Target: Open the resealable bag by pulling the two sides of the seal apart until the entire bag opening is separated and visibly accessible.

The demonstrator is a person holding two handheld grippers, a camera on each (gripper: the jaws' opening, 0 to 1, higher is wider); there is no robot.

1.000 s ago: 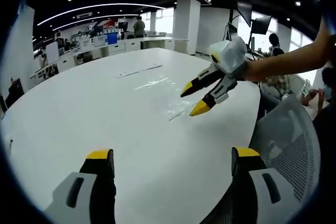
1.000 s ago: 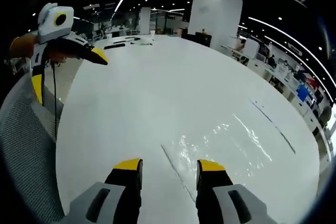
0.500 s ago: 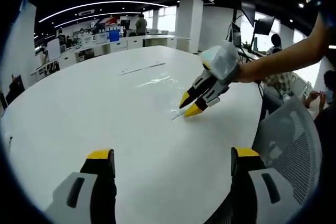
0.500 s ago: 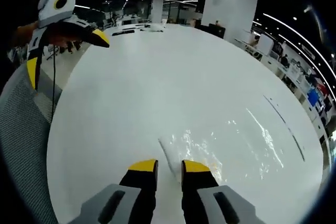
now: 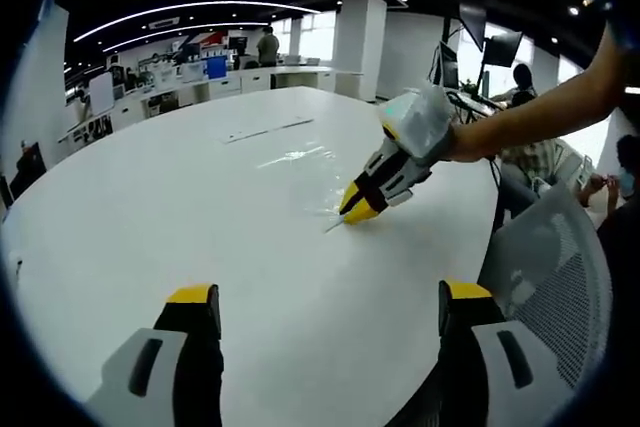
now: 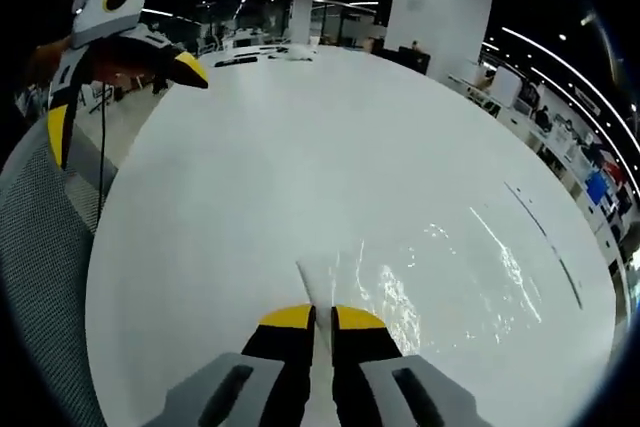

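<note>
Bag (image 6: 450, 277) of clear film, lying flat on white table (image 6: 300, 147), near its edge beside mesh chair (image 5: 560, 267). Looks thin, limp, slippery; likely to slide or wrinkle rather than resist. Right gripper (image 6: 322, 319) nearly closed on seal strip (image 6: 312, 282) at one end, apparently pinching it. Left gripper (image 5: 325, 307) spread wide, holding nothing, well apart from bag. Best hold probably on opposite lip, just beside seal. Plenty of bare tabletop beyond; edge close behind.

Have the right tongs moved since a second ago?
Yes. The right tongs came down onto the clear plastic bag's near edge on the white table, and closed on it.
</note>
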